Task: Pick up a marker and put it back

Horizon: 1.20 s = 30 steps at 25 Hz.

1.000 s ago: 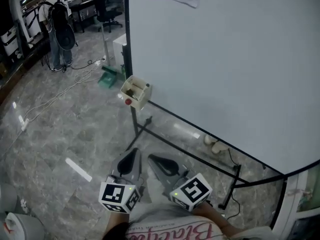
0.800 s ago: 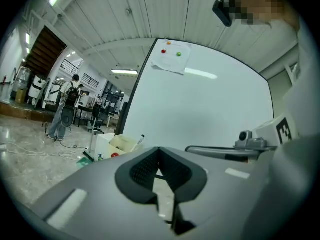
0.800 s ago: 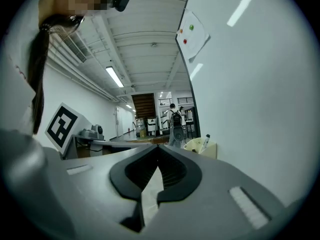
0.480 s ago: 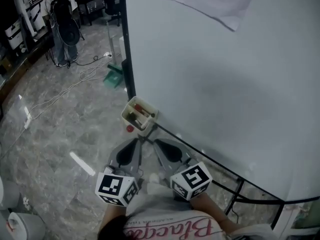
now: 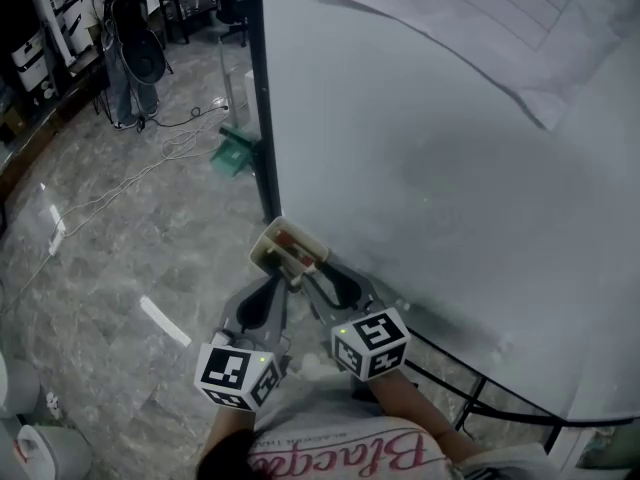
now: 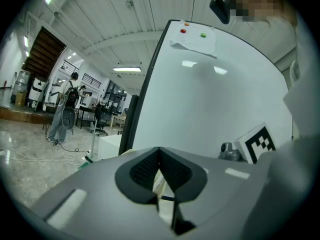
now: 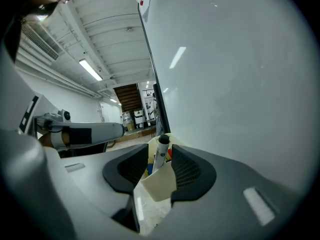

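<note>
A cream marker holder point(image 5: 285, 251) hangs at the lower left corner of the whiteboard point(image 5: 450, 168). Several markers stand in it. In the right gripper view a marker with a black cap point(image 7: 161, 151) sticks up from the holder point(image 7: 157, 181), in the gap between the jaws. My right gripper point(image 5: 312, 284) point(image 7: 160, 164) is at the holder and its jaws are opening; the pads do not press on the marker. My left gripper point(image 5: 270, 290) point(image 6: 160, 156) is just left of the holder, shut with nothing in it.
A paper sheet point(image 5: 480, 18) hangs on the board. The board's black stand point(image 5: 470, 398) runs low at the right. Cables point(image 5: 110, 193) and a green object point(image 5: 235, 153) lie on the marble floor. A person with a backpack point(image 5: 130, 48) stands far left.
Both grippers have moved up to the marker holder, which now sits right at their tips. The right jaws have parted. The left jaws stay closed.
</note>
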Motion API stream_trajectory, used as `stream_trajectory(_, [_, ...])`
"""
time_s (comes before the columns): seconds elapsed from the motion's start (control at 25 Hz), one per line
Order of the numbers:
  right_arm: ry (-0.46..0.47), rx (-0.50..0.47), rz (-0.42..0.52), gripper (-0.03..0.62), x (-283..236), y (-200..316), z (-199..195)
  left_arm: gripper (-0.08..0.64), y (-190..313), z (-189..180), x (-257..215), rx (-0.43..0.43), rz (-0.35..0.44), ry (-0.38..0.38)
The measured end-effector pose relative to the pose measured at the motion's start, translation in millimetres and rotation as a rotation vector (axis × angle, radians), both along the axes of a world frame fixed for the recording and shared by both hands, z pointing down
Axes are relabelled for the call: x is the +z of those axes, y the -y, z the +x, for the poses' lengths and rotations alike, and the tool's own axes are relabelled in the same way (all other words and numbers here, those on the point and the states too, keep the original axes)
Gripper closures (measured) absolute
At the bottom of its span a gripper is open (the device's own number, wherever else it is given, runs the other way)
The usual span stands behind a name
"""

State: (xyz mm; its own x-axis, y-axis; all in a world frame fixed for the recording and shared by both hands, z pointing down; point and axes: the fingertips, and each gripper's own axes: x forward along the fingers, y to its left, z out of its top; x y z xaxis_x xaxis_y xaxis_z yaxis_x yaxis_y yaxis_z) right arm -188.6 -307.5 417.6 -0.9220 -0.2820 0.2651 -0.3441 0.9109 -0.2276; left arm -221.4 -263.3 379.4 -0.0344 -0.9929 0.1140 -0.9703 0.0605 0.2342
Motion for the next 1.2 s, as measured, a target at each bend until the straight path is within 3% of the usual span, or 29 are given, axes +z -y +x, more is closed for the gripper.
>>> stream_trajectory(0.08, [-0.004,0.025,0.004,0.507,1,5,-7,0.56,1,-8,0,-0.001,-0.004,-0.004])
stream_trajectory(0.28, [0.022,0.021,-0.008,0.523,1,6,-20,0.56,8,-24,6,0.023,-0.007,-0.012])
stream_trajectory(0.56, [0.105,0.016,0.1,0.523,-50,0,-21,0.56,15,-28,-18,0.073,0.057,0.001])
stream_trajectory(0.8, [0.199,0.032,0.189,0.523,-96,-5,-11,0.561,19,-25,-35,0.096,0.099,0.164])
stream_trajectory(1.0, [0.211,0.047,0.215,0.523,-104,-5,-7,0.56,23,-24,-48,0.109,0.156,0.094])
stream_trajectory(1.2, [0.203,0.061,0.199,0.524,-99,-5,-4,0.56,22,-23,-49,0.113,0.161,0.078])
